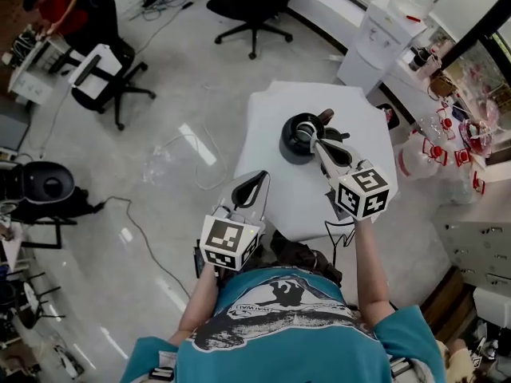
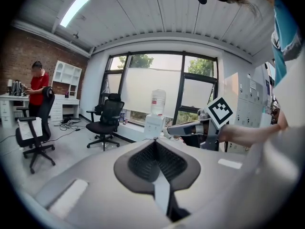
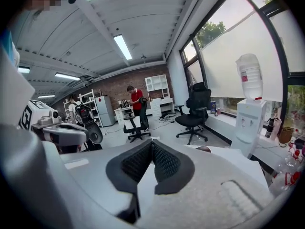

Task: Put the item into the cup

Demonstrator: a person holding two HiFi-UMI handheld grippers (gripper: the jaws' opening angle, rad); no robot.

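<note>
A black cup (image 1: 297,136) stands toward the far side of the small white table (image 1: 279,206). A small brown item (image 1: 325,117) lies just behind the cup on its right; its top peeks over the jaw in the right gripper view as the brown item (image 3: 204,149). My right gripper (image 1: 317,144) is shut and empty, its tips at the cup's right rim. In its own view the right gripper (image 3: 151,144) has its pads pressed together. My left gripper (image 1: 259,179) hangs over the table's near left edge, shut on nothing. The left gripper (image 2: 155,143) points level across the room.
A water dispenser (image 1: 385,29) stands beyond the table's far right corner. Bottles (image 1: 427,154) sit on the floor to the right. Office chairs (image 1: 251,2) and a person in red (image 1: 56,2) are far off on the left. Cables (image 1: 188,146) lie on the floor.
</note>
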